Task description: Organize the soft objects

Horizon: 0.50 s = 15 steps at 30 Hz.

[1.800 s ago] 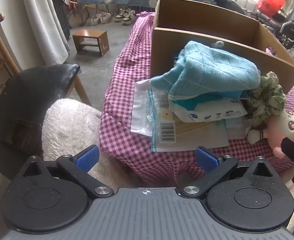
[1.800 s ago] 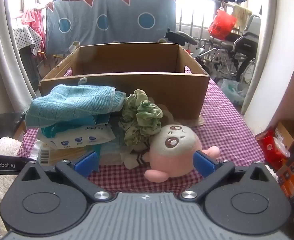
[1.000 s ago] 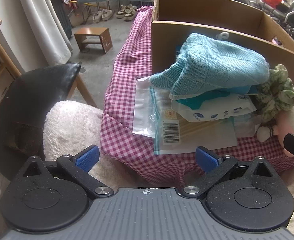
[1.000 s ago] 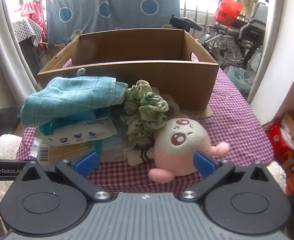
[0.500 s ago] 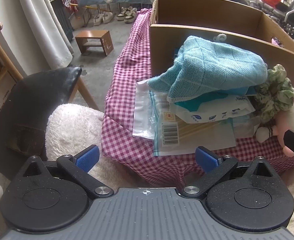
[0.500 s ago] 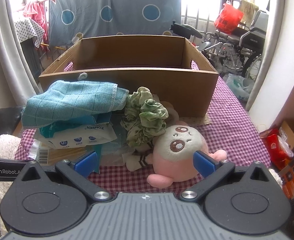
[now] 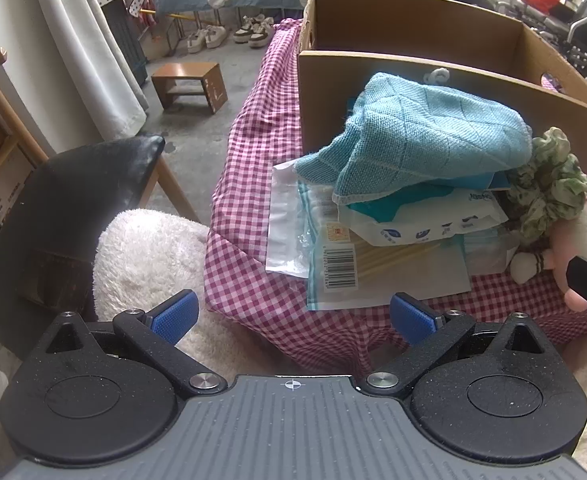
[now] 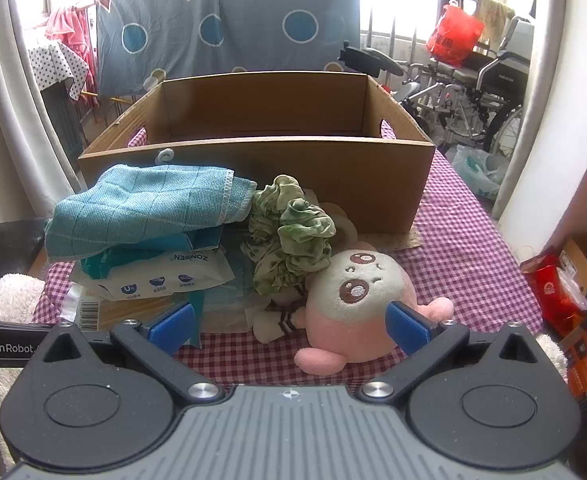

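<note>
We hold both grippers level at the near edge of a worktop (image 8: pixel 465 240) covered in a pink-and-white checked cloth. The left gripper (image 7: pixel 293 314) and right gripper (image 8: pixel 289 322) both have their blue-padded fingers spread wide, grasping nothing. A round pink-and-cream plush toy (image 8: pixel 357 300) lies near that edge, touching a crumpled green fabric scrunchie (image 8: pixel 293 240). A folded teal woven towel (image 8: pixel 141 208) tops a stack of packets against an open brown cardboard box (image 8: pixel 333 176).

Bright windows (image 8: pixel 397 4), wheelchair (image 8: pixel 489 92), perhaps concrete floor (image 7: pixel 197 128).
</note>
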{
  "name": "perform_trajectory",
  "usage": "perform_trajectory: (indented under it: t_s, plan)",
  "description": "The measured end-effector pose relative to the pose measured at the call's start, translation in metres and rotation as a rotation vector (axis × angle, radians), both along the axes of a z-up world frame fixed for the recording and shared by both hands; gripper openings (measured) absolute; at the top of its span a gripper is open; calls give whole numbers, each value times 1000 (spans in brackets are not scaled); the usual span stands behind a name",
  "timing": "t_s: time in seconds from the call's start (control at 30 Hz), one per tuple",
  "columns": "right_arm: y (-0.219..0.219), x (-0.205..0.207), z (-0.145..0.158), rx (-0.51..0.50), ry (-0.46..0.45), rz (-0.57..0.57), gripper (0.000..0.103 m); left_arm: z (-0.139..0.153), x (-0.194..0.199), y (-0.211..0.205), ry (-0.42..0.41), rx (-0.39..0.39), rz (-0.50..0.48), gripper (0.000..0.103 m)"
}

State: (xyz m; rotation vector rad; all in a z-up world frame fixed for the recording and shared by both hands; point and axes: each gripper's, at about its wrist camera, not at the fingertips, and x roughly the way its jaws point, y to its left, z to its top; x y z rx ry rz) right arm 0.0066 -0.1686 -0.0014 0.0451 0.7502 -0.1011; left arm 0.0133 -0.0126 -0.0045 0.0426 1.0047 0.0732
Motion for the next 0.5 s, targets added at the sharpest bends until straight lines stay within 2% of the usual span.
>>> perform_trajectory:
  t_s: [0.5]
  plan:
    - [-1,-1,-1,11,-2,-2,103,1,-1,-1,3,0,3,102]
